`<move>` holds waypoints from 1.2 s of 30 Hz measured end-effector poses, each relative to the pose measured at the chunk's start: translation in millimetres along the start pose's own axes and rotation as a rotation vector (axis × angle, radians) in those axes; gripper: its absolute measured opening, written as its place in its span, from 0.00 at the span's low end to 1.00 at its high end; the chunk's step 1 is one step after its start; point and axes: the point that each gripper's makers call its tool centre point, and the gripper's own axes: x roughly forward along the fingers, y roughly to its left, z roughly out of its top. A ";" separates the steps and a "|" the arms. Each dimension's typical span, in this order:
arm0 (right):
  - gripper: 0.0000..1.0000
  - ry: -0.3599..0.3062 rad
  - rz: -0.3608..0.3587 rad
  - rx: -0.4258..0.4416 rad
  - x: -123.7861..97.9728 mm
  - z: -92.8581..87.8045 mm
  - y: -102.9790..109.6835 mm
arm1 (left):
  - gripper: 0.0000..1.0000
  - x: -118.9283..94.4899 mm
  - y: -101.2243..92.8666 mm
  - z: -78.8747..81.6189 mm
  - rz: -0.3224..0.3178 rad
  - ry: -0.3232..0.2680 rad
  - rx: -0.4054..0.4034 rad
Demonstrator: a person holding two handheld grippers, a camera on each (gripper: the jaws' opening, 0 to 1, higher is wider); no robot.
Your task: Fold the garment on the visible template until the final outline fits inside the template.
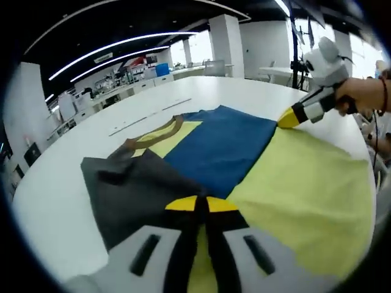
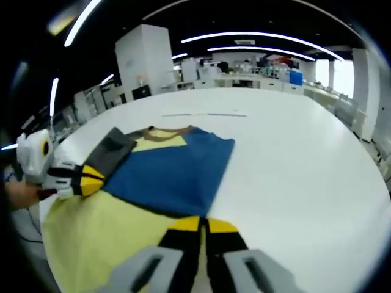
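Grippers, left (image 1: 202, 204) and right (image 2: 202, 224), seemingly pinching garment (image 1: 220, 149) edges.

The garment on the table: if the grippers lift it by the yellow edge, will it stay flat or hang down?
The garment is probably floppy: it lies flat on the white table with soft folds, so the unlifted part would likely sag. It looks thin, likely light. Both the left gripper and the right gripper seem shut on its yellow edge, so it should drape between them.
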 end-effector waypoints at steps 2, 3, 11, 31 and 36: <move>0.05 -0.010 -0.018 0.003 -0.4 0.2 -4.7 | 0.01 -0.9 0.6 -1.1 0.009 0.003 -0.005; 0.09 -0.015 -0.022 0.010 -1.4 -2.5 -4.7 | 0.01 -0.5 0.5 -0.5 0.009 0.004 -0.002; 0.42 -0.098 0.031 -0.020 -10.1 20.9 2.9 | 0.25 0.5 -4.1 2.8 -0.044 -0.022 -0.080; 0.95 -0.124 0.206 -0.190 -71.7 30.6 54.1 | 0.56 -63.7 22.0 53.1 -0.004 -0.206 -0.184; 1.00 -0.121 0.215 -0.205 -84.5 26.6 59.2 | 0.66 -81.4 42.7 45.5 0.053 -0.208 -0.255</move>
